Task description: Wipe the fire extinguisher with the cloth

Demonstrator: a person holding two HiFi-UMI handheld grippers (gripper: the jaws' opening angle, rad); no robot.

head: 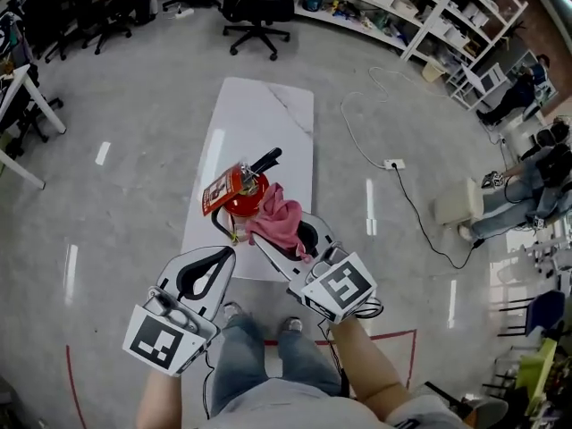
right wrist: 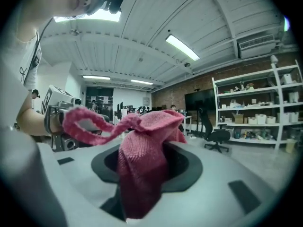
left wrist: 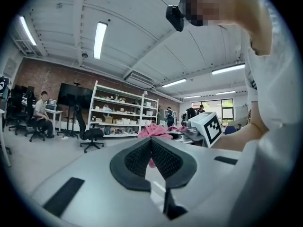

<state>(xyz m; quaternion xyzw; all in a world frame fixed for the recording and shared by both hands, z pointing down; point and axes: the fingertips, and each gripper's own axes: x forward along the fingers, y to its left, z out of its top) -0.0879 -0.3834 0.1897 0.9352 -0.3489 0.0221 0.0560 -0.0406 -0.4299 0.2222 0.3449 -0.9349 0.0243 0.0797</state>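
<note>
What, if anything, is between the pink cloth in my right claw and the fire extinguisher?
Nothing visible. The right claw holds the cloth directly beside the upright fire extinguisher on the table, apparently touching it. No other object lies between them.

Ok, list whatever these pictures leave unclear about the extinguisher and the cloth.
- Fire extinguisher body: head view looks down on it, so its own top hides the lower part.
- Side under the cloth: hidden; whether they touch cannot be told.
- Its orange label: print too small.
- Both gripper views: extinguisher out of frame.
</note>
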